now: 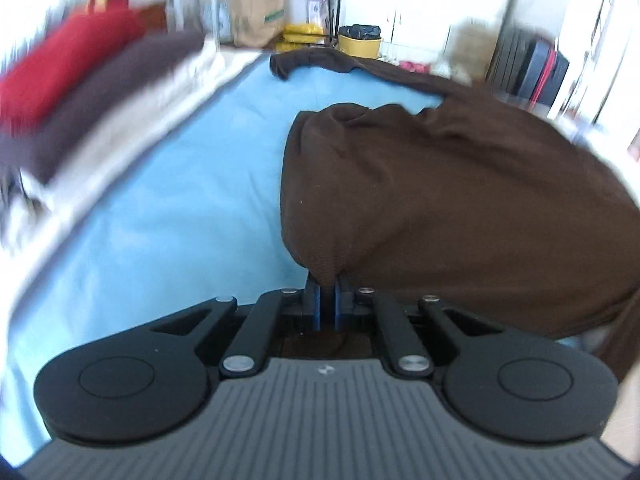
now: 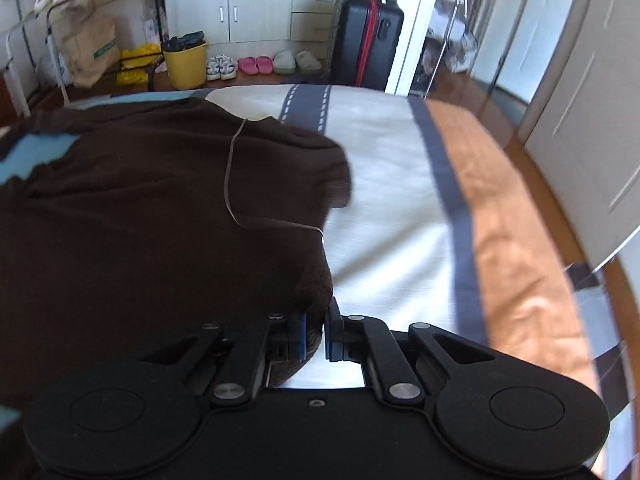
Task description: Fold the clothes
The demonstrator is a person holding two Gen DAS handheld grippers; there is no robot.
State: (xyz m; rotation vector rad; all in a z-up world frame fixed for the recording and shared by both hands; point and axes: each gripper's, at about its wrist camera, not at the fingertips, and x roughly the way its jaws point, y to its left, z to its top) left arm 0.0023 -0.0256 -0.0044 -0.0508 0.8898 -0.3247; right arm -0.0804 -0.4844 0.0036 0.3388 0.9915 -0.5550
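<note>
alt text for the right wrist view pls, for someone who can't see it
The right hand-held gripper pinches an edge of a dark brown knit garment spread over a bed with a white, navy-striped cover. Beyond the bed stand a yellow bucket, shoes and a black suitcase against white cabinets.

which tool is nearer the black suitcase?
Right. The right tool, shut on the brown sweater, faces the suitcase past the bed's foot. The left tool grips the sweater's other side; there the suitcase sits far right.
</note>
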